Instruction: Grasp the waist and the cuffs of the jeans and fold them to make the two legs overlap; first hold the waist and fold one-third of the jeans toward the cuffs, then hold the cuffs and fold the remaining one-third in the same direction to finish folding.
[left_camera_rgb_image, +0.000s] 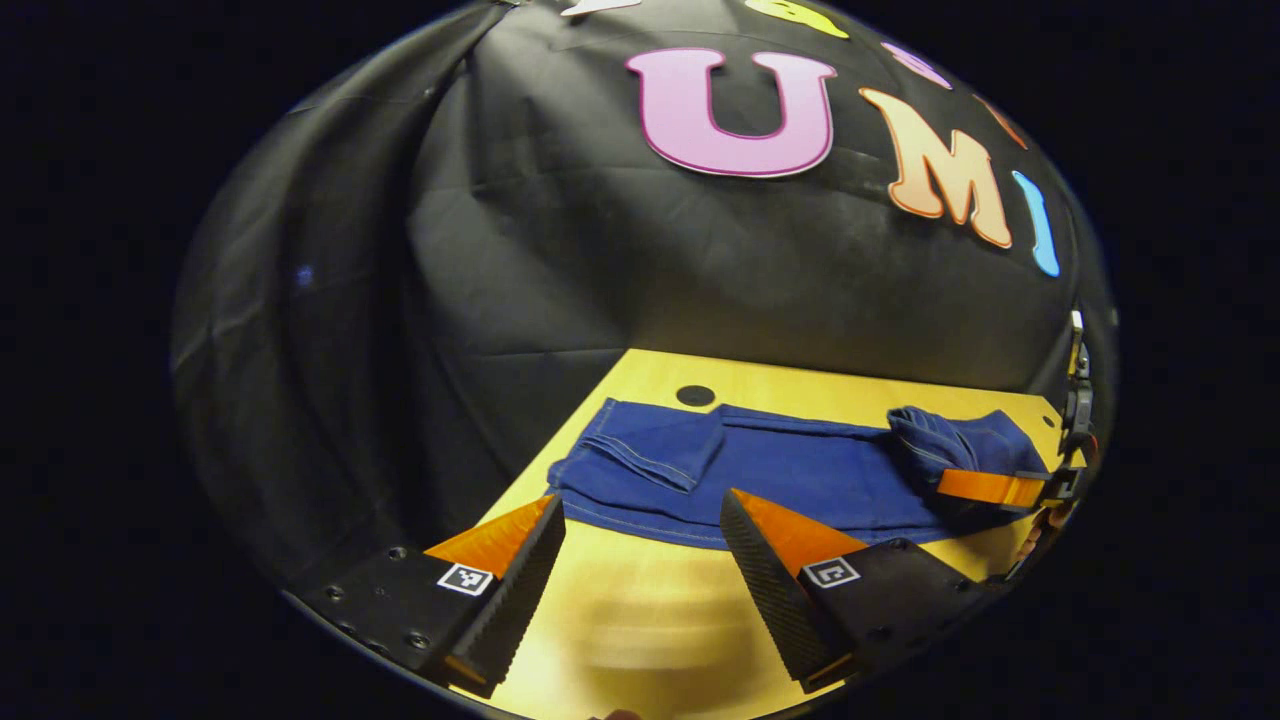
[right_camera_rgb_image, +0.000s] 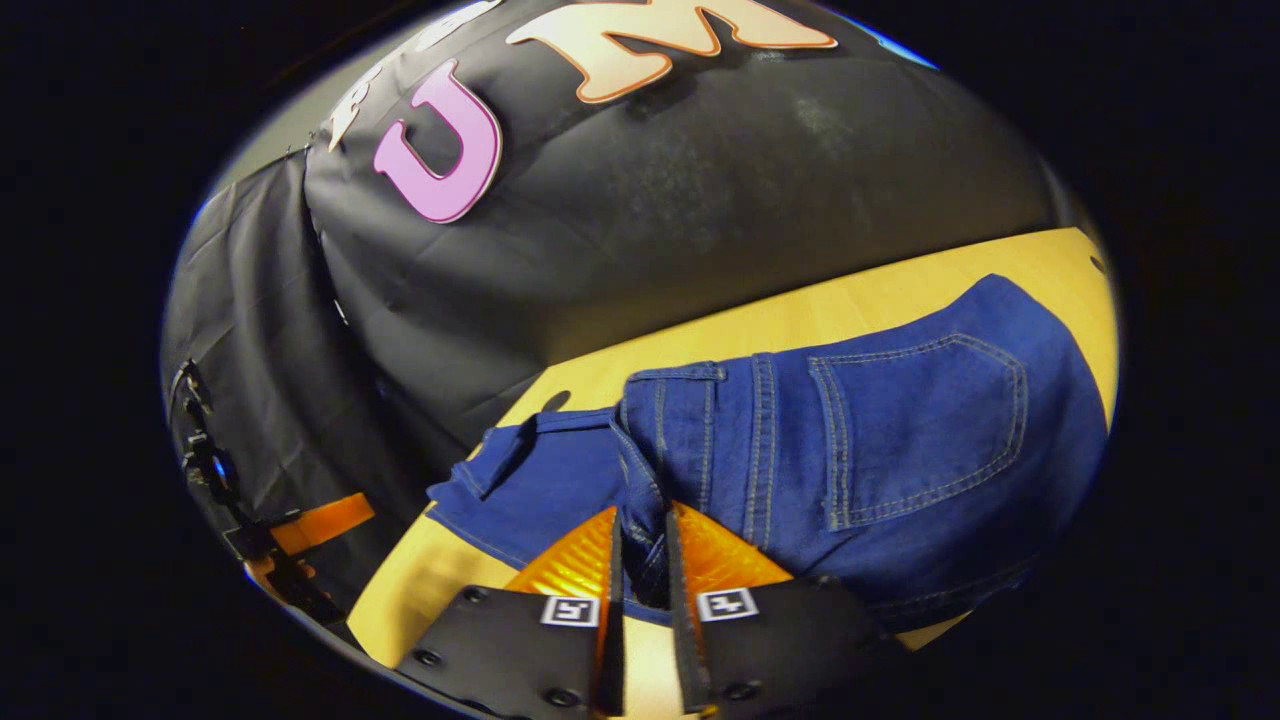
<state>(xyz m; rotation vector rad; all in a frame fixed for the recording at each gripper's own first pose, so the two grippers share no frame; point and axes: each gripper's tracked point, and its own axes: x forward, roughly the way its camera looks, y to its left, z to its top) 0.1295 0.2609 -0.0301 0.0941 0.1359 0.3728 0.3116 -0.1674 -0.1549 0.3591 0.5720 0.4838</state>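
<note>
Blue denim was spread across the yellow table (left_camera_rgb_image: 640, 620), close to the black cloth wall (left_camera_rgb_image: 600, 270). In the left gripper view the jeans (left_camera_rgb_image: 800, 480) were seen lying flat along the far half of the table, with a leg end turned over at the left and a bunched part raised at the right. The left gripper (left_camera_rgb_image: 640, 530) was held above bare table just short of the jeans' near edge, its fingers spread well apart with nothing between them. At the right of that view the right gripper (left_camera_rgb_image: 990, 487) was seen at the bunched denim. In the right gripper view the right gripper (right_camera_rgb_image: 640, 560) was seen with its fingers nearly together, a fold of denim near the waist pinched between them; the fabric was lifted there, though how high could not be judged. A back pocket (right_camera_rgb_image: 920, 430) was shown facing up just right of the grip. The left gripper (right_camera_rgb_image: 320, 522) was seen far off at the left edge of that view, blurred and small.
</note>
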